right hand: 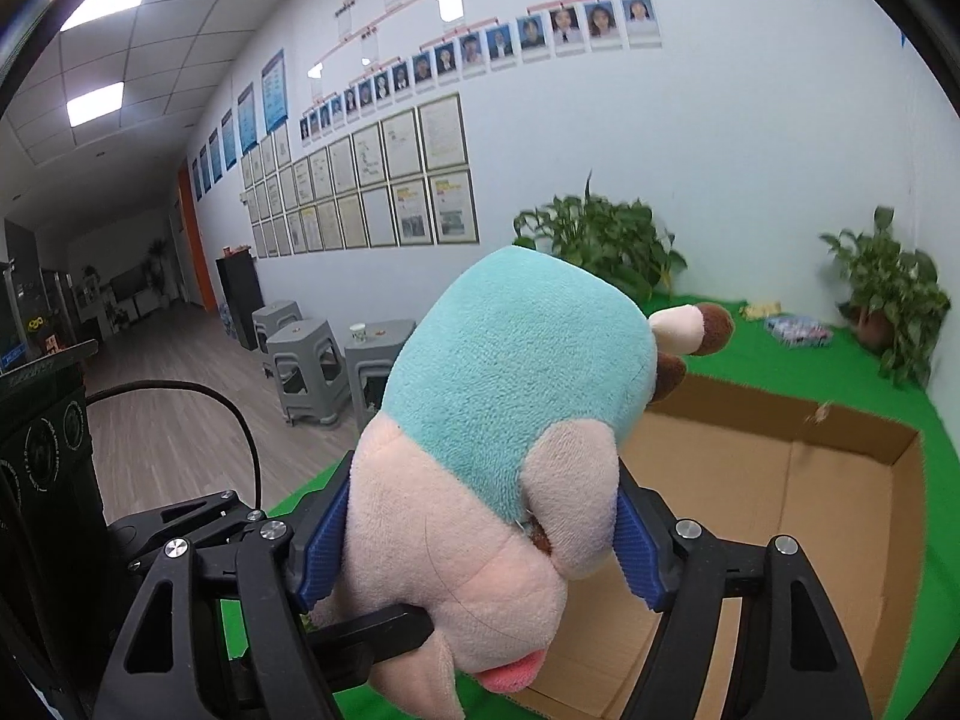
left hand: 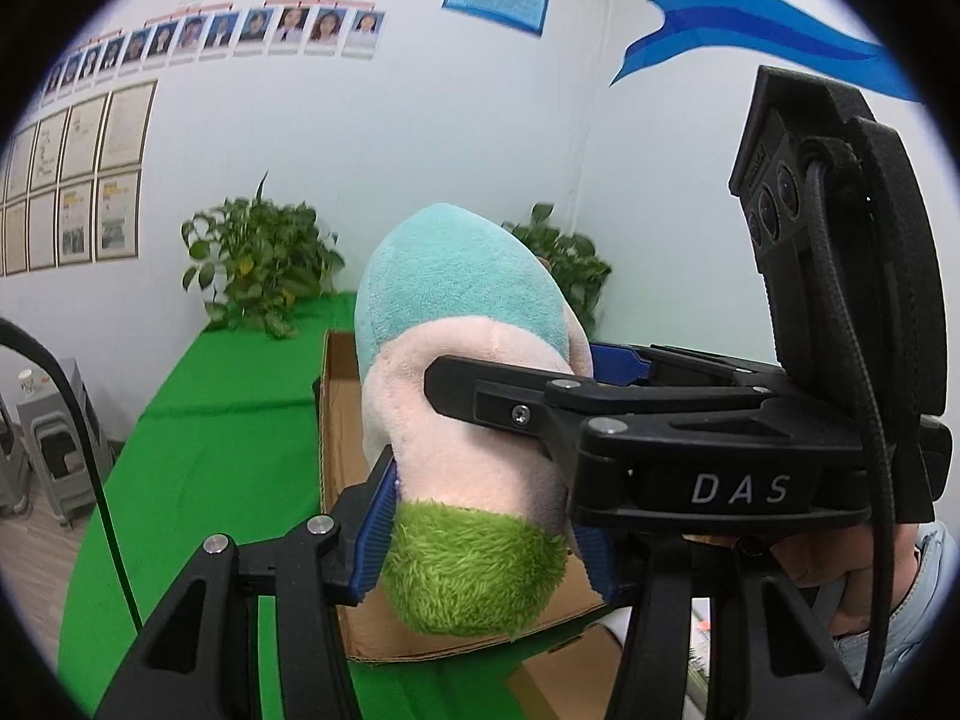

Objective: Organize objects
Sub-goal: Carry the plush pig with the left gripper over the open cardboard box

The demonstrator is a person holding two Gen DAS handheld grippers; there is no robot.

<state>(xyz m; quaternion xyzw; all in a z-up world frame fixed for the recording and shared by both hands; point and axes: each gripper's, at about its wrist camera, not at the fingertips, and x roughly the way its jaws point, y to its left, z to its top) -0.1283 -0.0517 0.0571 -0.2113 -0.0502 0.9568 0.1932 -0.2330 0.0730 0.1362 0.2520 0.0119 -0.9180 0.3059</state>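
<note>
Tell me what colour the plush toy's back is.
Light teal, above pale pink, on the plush toy; the right wrist view shows it best.

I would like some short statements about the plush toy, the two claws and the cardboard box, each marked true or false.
1. Both claws grip the same plush toy. True: the left claw and the right claw each press it from two sides.
2. The cardboard box already holds several toys. False: the part of its inside that shows is bare.
3. The table cloth is green. True.
4. The plush toy lies on the box floor. False: it is held up in the air in front of the box.
5. The claws have red finger pads. False: the finger pads are blue.
</note>
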